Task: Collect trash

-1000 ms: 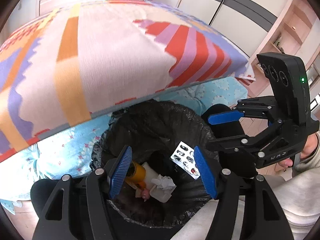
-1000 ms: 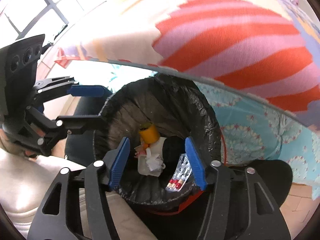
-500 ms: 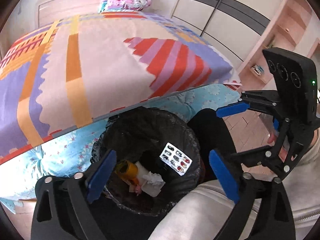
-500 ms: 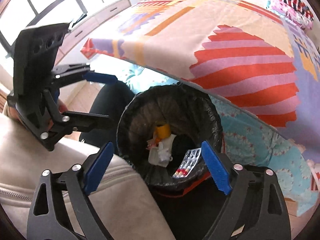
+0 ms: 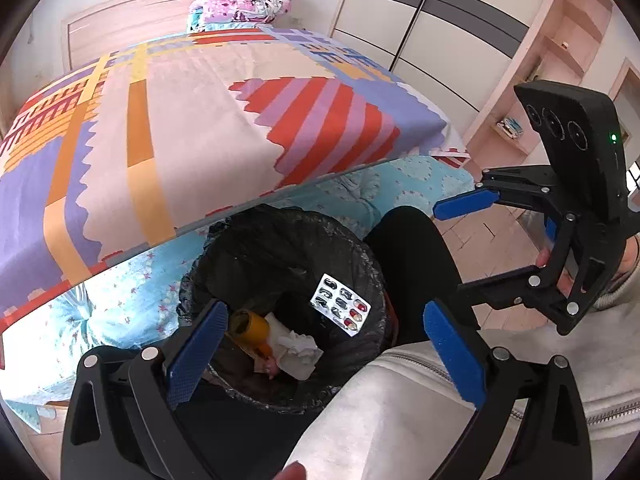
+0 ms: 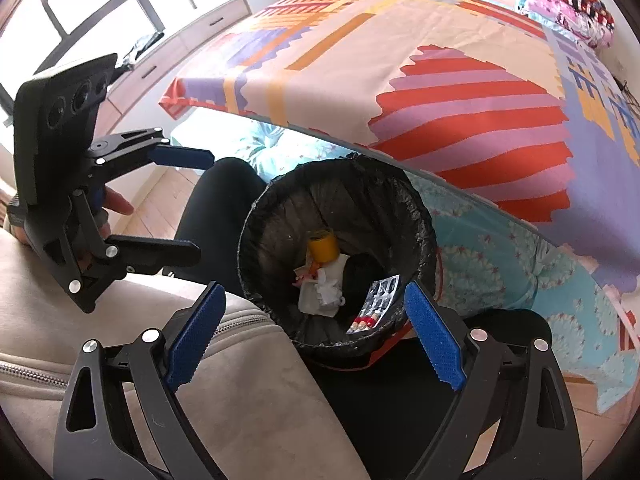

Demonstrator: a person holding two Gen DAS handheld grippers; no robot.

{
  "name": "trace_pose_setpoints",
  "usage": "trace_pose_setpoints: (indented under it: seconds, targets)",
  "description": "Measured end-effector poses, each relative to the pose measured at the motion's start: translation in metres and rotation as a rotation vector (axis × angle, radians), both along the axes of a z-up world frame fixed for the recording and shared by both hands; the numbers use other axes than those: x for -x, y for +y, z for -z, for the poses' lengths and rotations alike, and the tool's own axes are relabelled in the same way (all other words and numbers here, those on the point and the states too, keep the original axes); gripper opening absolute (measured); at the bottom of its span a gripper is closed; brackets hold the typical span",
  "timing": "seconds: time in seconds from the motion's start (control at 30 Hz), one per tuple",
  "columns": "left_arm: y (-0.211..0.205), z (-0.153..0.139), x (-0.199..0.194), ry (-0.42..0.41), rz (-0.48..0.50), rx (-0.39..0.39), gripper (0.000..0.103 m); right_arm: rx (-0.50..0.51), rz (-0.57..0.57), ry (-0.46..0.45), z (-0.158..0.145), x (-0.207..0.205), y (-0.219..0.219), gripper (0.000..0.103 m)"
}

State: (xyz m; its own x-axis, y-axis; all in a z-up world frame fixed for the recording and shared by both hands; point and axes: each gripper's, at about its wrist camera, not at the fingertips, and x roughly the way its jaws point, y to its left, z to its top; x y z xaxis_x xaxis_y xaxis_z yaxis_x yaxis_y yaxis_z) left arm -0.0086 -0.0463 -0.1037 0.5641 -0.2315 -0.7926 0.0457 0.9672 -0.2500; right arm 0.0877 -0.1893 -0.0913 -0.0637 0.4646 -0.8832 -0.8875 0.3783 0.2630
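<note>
The left gripper (image 5: 324, 354) hangs over the round bin lined with a black plastic bag (image 5: 224, 240), its blue-padded fingers (image 5: 198, 354) spread wide with nothing between them. The right gripper (image 6: 316, 338) is also over the bin, jaws wide and empty. The trash lies below and ahead of both pairs of fingers, down inside the bin, so both hands are about equally near.

From left to right in the left wrist view, the bin holds a yellow plastic cylinder (image 5: 248, 326) lying on its side, a crumpled white tissue (image 5: 298, 350), and a silver blister pack of pills (image 5: 340, 306) that leans against the bag's inner wall, its long axis running up the wall. The bin stands just beside the bed with the patterned blanket (image 5: 192, 120). I judge this trash is already collected.
</note>
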Motion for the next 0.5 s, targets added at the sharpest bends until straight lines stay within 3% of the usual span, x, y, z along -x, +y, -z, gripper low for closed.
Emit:
trace_pose_setpoints:
  seconds: [0.5]
  targets:
    - [0.0032, -0.0019, 0.0002, -0.011, -0.016, -0.008, 0.095, -0.002, -0.02, 0.009, 0.0007, 0.0041, 0.0041, 0.091]
